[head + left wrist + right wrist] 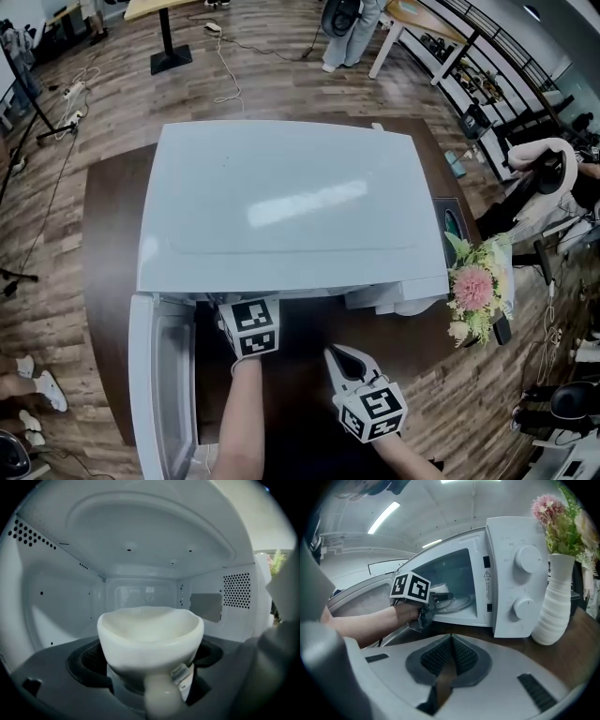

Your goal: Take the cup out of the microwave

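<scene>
Cup (150, 630): one, glossy white, rounded, handle nearest, inside the one boxy white microwave (281, 206) and clamped by the left tool (149, 667). The right tool (450, 660), jaws together, hovers nearer, right, over the brown wood surface (103, 281). One ribbed white vase (553, 602) stands far right.

open door (142, 394), vase (553, 602) beside microwave (291, 202)

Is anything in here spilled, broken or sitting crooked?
Nothing stands out. The white cup is upright between the jaws of the left gripper inside the open microwave, with no spill visible. The flower vase stands upright beside the microwave.
</scene>
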Demonstrator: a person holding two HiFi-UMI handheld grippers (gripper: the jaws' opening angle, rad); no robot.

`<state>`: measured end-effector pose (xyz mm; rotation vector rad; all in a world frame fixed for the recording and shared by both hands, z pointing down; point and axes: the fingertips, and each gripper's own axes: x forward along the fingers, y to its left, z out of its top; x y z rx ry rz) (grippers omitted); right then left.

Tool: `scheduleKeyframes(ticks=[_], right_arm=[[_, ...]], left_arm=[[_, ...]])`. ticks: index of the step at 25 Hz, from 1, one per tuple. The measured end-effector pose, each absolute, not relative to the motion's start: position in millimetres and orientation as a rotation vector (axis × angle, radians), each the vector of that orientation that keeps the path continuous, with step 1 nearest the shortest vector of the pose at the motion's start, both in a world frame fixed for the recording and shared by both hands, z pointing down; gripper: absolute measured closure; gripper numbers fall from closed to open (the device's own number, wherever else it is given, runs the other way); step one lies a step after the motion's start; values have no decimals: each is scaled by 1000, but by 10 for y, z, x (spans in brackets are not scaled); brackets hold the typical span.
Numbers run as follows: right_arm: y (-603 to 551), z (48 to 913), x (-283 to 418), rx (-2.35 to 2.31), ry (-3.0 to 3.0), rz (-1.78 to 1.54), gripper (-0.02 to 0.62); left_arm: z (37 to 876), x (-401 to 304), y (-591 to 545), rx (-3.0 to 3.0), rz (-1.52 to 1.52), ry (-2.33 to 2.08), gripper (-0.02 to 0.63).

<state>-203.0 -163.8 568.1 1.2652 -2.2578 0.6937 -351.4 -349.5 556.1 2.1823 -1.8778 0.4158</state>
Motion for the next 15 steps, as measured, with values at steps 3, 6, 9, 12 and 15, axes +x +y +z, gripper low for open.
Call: scheduleKeyframes(ticks=[3, 6, 9, 12, 15], right_arm=[[-1642, 5678, -2046, 1258, -2258, 694, 600], [-1653, 5682, -2039, 1260, -2259, 697, 600], [-1657, 5700, -2010, 1274, -2260, 738, 600], [-1660, 5679, -1984, 1295, -2261, 760, 600], [-1652, 5677, -1941, 1301, -2258, 754, 600]], left_arm=[[5548, -3516, -3494, 2183, 415, -1877, 78], [5546, -3515, -3496, 2186, 414, -1873, 78], [5550, -3512, -3493, 2184, 413, -1880, 78], [5527, -3532, -3481, 2183, 398, -1898, 80], [5502, -3515, -3475, 2191, 383, -1904, 80]])
